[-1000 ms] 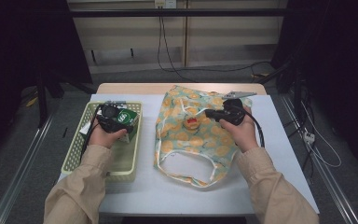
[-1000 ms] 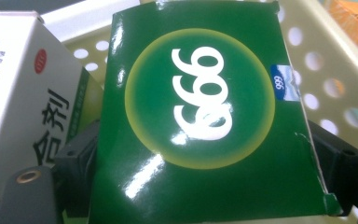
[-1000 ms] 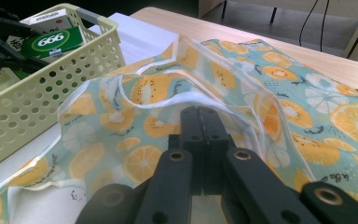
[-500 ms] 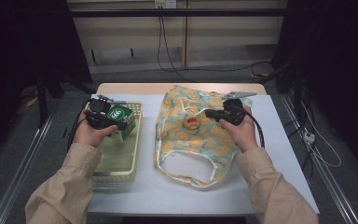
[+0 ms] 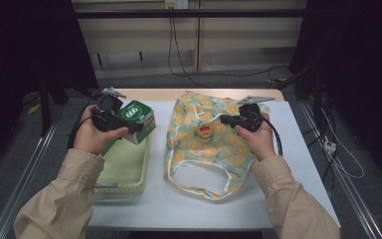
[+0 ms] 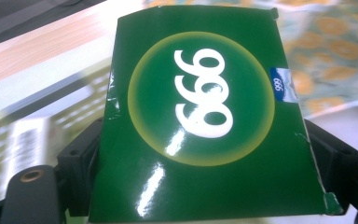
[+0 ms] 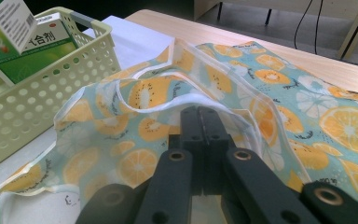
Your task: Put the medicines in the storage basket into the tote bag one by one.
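A glossy green box [image 5: 138, 114] printed 999 is clamped between the jaws of my left gripper [image 5: 127, 124], held above the far end of a pale yellow basket [image 5: 124, 172]. In the left gripper view the box [image 6: 200, 116] sits crosswise in the gripper [image 6: 205, 163], one black jaw at each side. A fruit-print fabric bag [image 5: 206, 149] lies flat at the table's middle. My right gripper [image 5: 225, 119] points left over its upper part. In the right gripper view the gripper [image 7: 200, 114] has its jaws pressed together, and the bag's white-hemmed edge [image 7: 168, 100] is raised around the tips.
Another green and white box [image 7: 42, 44] lies in the perforated basket [image 7: 32, 112]. A small red and yellow thing [image 5: 205, 132] sits on the bag. The white table [image 5: 298, 149] ends in a wooden strip [image 5: 154, 93] at the far side, with cables on the floor beyond.
My left gripper has raised the green box out of the basket and tipped its face upward. The right gripper and the bag have stayed put.
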A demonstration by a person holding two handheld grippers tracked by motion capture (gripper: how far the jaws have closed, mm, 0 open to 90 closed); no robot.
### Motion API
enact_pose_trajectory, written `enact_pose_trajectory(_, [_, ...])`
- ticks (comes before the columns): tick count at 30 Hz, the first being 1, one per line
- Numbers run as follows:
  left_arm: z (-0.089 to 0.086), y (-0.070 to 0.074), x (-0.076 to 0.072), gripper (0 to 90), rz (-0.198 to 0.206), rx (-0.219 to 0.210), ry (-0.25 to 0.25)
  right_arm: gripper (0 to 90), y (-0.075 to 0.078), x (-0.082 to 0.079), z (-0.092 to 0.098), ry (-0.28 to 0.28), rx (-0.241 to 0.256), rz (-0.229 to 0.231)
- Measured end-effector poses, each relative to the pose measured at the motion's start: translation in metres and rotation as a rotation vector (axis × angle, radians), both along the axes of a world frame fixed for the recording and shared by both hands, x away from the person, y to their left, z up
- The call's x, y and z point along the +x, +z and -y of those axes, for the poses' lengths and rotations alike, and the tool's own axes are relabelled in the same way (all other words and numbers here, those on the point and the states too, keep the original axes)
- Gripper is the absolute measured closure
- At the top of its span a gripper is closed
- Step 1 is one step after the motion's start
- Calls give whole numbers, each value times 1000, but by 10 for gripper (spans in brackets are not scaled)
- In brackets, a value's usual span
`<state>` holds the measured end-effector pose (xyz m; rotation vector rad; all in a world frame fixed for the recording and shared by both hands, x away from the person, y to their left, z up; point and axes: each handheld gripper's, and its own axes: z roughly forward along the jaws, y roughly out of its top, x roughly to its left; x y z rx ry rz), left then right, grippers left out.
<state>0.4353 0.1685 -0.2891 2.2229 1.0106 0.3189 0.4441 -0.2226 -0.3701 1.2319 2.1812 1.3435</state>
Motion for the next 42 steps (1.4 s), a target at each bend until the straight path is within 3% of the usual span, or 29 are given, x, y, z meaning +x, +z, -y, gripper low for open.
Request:
enact_pose_trajectory(5, [30, -4, -8, 168, -4, -22, -89, 900, 1, 0, -1, -1, 4, -2])
enact_pose_trajectory(13, [82, -25, -17, 167, -13, -39, -203, 900, 3, -1, -4, 1, 10, 7])
enact_pose_trajectory(19, [111, -49, -15, 167, -41, -47, -230, 900, 5, -1, -7, 3, 21, 11])
enact_pose_trajectory(27, [139, -83, -6, 166, -72, -12, -233, 900, 5, 0, -9, 7, 25, 8])
enact_pose_trajectory(33, [148, -104, 3, 165, -82, 11, -205, 900, 7, 1, -9, 9, 30, 10])
enact_pose_trajectory(36, [149, -111, 7, 165, -67, 2, -174, 900, 8, 0, -9, 13, 32, 11])
enact_pose_trajectory(42, [154, -116, 11, 164, -36, 24, -150, 900, 10, -2, -6, 14, 30, 14])
